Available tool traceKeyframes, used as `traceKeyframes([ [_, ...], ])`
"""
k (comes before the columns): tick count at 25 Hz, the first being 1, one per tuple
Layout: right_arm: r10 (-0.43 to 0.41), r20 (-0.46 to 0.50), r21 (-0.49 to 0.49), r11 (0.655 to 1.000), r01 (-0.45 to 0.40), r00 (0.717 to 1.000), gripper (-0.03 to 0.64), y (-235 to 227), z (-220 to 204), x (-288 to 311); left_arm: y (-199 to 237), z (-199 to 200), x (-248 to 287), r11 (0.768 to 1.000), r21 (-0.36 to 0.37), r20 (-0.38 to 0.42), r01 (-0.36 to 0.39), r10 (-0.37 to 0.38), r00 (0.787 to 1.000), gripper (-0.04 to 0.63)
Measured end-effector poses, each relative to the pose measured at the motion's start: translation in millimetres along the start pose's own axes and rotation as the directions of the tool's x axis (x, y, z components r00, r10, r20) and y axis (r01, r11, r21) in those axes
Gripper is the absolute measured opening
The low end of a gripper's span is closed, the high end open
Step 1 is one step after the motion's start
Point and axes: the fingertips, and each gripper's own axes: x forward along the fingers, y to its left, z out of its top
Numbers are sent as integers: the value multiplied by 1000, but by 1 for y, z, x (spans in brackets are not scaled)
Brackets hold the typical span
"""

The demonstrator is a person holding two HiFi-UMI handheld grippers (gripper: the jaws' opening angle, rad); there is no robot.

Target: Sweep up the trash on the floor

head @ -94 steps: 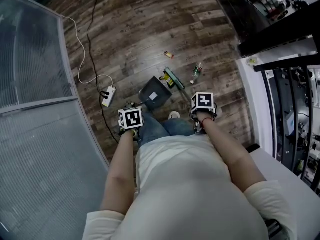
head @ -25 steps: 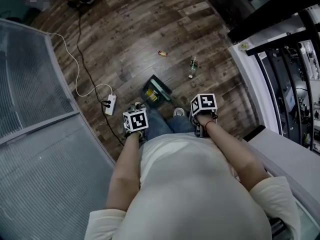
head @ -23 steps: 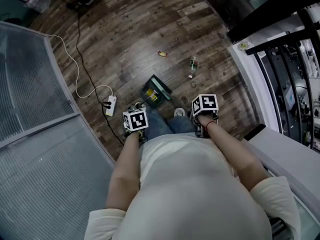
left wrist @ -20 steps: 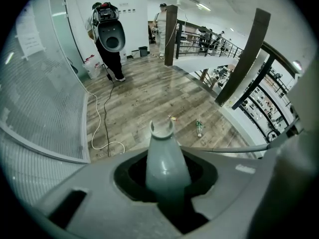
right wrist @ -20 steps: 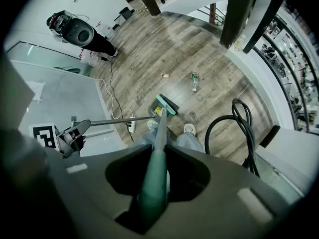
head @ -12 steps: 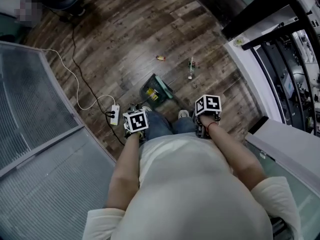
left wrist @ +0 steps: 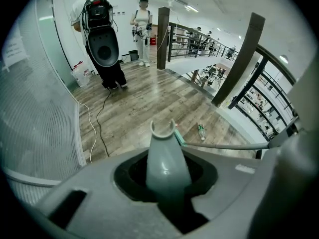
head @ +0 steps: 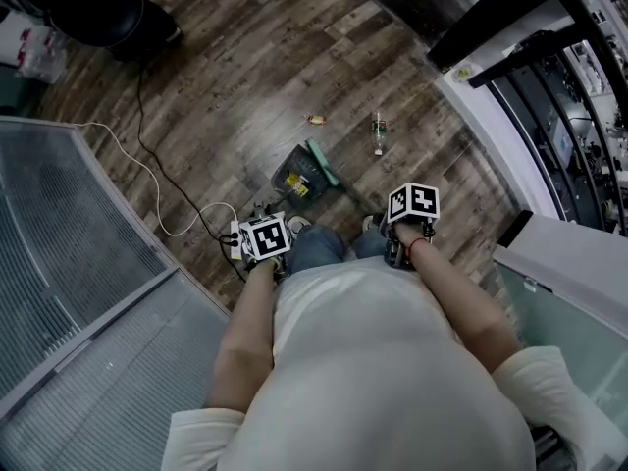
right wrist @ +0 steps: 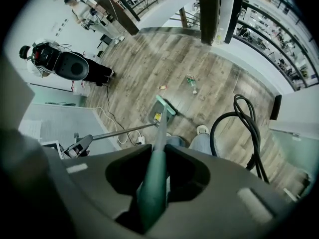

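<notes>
My left gripper is shut on the grey dustpan handle. In the head view the dark dustpan stands on the wood floor ahead of my feet, with yellow trash inside it. My right gripper is shut on the teal broom handle. The teal broom head rests against the pan's right edge. A plastic bottle lies on the floor to the right of the broom. A small wrapper lies just beyond the pan. Both also show in the right gripper view, the bottle and the wrapper.
A glass partition runs along the left, with a power strip and cables at its foot. A railing and a white ledge bound the right. Two people and a black rounded machine stand far ahead. A black hose loops near my right leg.
The view has swung forward and left along the floor. The dustpan and broom head sit slightly farther from my feet. Both grippers keep their hold.
</notes>
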Motion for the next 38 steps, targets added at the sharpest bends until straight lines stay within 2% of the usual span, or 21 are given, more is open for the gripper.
traceKeyframes([
  [7, 5, 48, 75, 997, -9, 999, 97, 33, 2, 13, 41, 14, 4, 1000, 25, 10, 15, -15, 1000, 89],
  [16, -3, 113, 146, 989, -14, 994, 97, 51, 19, 14, 76, 27, 7, 1000, 18, 12, 12, -12, 1000, 89],
  [26, -47, 170, 138, 990, 23, 984, 97, 43, 63, 7, 86, 46, 12, 1000, 2, 20, -22, 22, 1000, 89],
  [30, -63, 158, 122, 992, 44, 985, 97, 35, 85, 6, 77, 53, 18, 1000, -27, 13, -7, 7, 1000, 89],
  [38, -122, 110, 37, 992, 119, 986, 97, 24, 127, 9, 66, 69, 26, 997, -66, 4, -30, 30, 1000, 89],
])
